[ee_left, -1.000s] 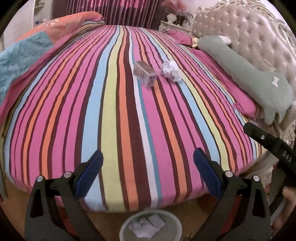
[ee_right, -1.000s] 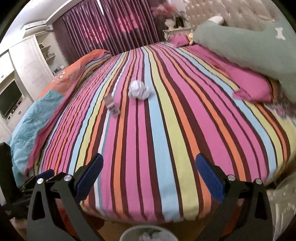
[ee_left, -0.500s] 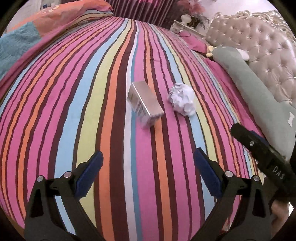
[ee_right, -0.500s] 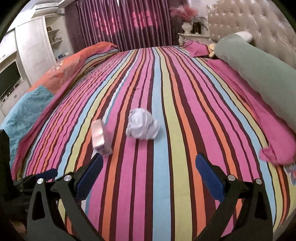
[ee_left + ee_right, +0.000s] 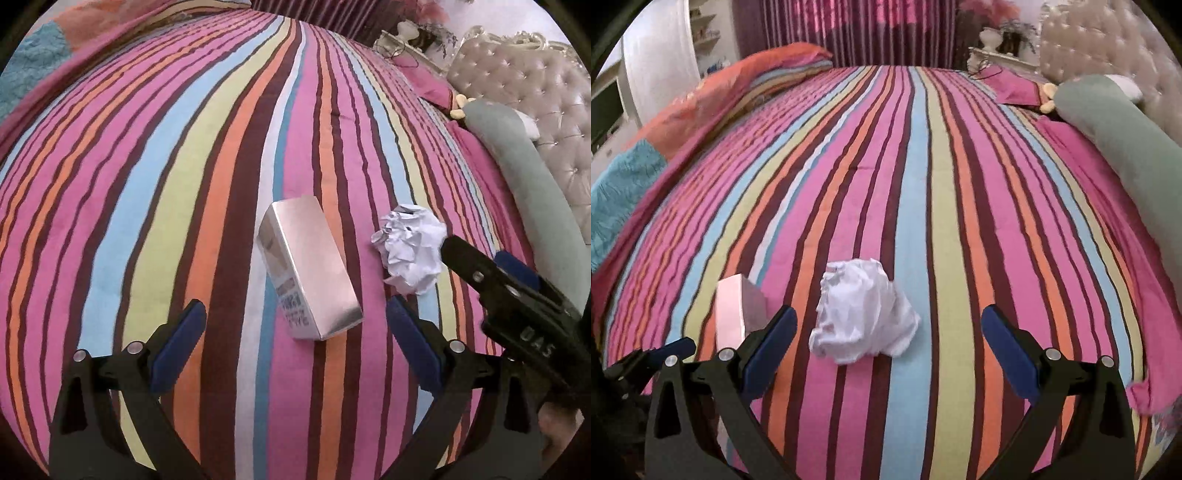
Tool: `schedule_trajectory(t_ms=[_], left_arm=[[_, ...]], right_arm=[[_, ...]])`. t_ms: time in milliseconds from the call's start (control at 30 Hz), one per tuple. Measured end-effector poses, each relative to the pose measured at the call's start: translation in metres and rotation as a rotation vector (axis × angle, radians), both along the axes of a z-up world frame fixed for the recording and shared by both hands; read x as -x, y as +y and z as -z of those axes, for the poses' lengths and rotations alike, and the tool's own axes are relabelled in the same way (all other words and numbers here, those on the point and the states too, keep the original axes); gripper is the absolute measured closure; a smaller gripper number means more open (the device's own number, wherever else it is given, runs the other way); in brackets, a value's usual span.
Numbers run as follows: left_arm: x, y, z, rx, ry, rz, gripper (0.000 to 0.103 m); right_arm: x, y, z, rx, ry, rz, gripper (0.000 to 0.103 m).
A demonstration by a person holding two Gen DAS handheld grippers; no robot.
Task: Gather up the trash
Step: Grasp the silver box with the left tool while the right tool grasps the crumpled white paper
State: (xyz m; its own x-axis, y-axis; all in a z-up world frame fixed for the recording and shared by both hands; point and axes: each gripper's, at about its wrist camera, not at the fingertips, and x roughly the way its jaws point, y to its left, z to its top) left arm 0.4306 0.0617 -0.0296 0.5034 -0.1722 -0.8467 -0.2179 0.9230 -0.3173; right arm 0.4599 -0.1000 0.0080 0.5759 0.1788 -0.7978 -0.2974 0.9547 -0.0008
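Both grippers hang low over the striped bedspread [image 5: 923, 221] with jaws wide apart and nothing between the blue pads. The left gripper [image 5: 295, 332] frames a small silver box [image 5: 308, 269], lying on its side near the middle of the bed, its printed end too blurred to read. Just beside the box to its right sits a crumpled white paper ball [image 5: 412, 251], its right edge hidden behind the tip of the right gripper [image 5: 491, 273] in the left wrist view. From the right wrist, the right gripper [image 5: 888, 339] brackets the paper ball [image 5: 864, 321], while its left finger cuts off the lower part of the box [image 5: 737, 314]. Farther back, a grey-green bolster pillow [image 5: 1137, 147] lies along the bed's right edge before a tufted headboard [image 5: 535, 92]; curtains [image 5: 849, 33] close the far end. Half a second ago both items lay well ahead of the fingers; now they sit at the fingertips.
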Motion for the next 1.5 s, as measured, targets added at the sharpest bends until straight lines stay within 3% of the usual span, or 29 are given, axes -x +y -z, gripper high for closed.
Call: schedule_trajectory(t_ms=[200, 367, 433, 467, 500, 533, 567, 633, 833, 1100, 1500], left_arm=[[-0.017, 0.004, 0.015, -0.033, 0.049, -0.017, 0.008], [-0.024, 0.004, 0.021, -0.065, 0.046, -0.008, 0.008], [-0.025, 0.001, 0.021, -0.09, 0.05, 0.006, 0.024], [-0.026, 0.0, 0.022, -0.1, 0.06, 0.01, 0.044], [-0.026, 0.0, 0.023, -0.11, 0.075, 0.008, 0.056], [-0.026, 0.001, 0.024, -0.123, 0.081, -0.001, 0.059], [-0.025, 0.003, 0.023, -0.118, 0.08, -0.002, 0.068], [-0.025, 0.006, 0.023, -0.11, 0.084, -0.002, 0.073], [-0.016, 0.009, 0.017, -0.145, 0.076, 0.002, 0.073], [0.009, 0.013, -0.008, -0.176, 0.028, 0.015, 0.073], [0.091, 0.023, -0.046, -0.202, -0.013, 0.05, 0.073]], right_arm=[[-0.02, 0.008, 0.019, 0.067, 0.034, 0.013, 0.007], [-0.027, 0.006, 0.031, 0.051, 0.092, 0.027, 0.008], [-0.026, 0.006, 0.033, 0.043, 0.109, 0.032, 0.011], [-0.025, 0.006, 0.033, 0.028, 0.12, 0.032, 0.023], [-0.023, 0.005, 0.032, 0.0, 0.128, 0.034, 0.035], [-0.024, 0.005, 0.031, -0.022, 0.137, 0.038, 0.04], [-0.021, 0.005, 0.029, -0.05, 0.15, 0.039, 0.054], [-0.016, 0.008, 0.024, -0.037, 0.136, 0.043, 0.063], [-0.001, 0.007, 0.015, -0.036, 0.129, 0.045, 0.063], [0.022, -0.026, -0.005, -0.158, 0.129, 0.12, 0.063], [0.097, -0.072, -0.03, -0.282, 0.125, 0.172, 0.063]])
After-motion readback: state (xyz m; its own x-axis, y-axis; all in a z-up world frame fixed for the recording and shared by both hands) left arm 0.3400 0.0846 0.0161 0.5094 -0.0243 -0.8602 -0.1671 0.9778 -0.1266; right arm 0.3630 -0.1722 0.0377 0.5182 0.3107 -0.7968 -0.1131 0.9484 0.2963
